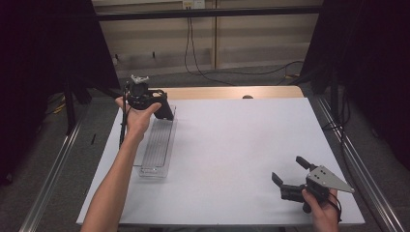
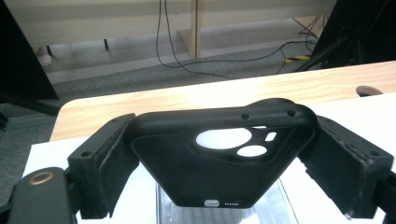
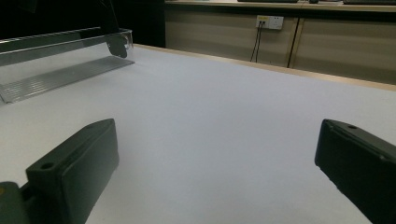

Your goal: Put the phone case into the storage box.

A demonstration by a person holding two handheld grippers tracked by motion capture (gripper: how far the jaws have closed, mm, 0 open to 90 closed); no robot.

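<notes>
The left gripper (image 1: 153,104) pinches a black phone case (image 2: 219,158) between its two padded jaws, one pad on each long side of the case, which sags a little between them. A small grey tab with tiny lettering sits at the case's near end, too small to read; I can make out no brand on it. Camera cut-outs show pale through the shell. Directly under the left gripper lies a clear plastic tray (image 1: 155,159), long and ribbed, with the case held above its far end, near the table's far-left corner.

The right gripper (image 1: 290,173) rests low over the white table (image 1: 232,145) at the near-right, its jaws spread wide with nothing between them. Ahead of it the white surface runs bare all the way to the tray, which stands well apart. The near edge lies just behind this gripper, and the right edge is close beside it. Beyond the left gripper a wooden strip (image 2: 187,100) marks the far edge.
</notes>
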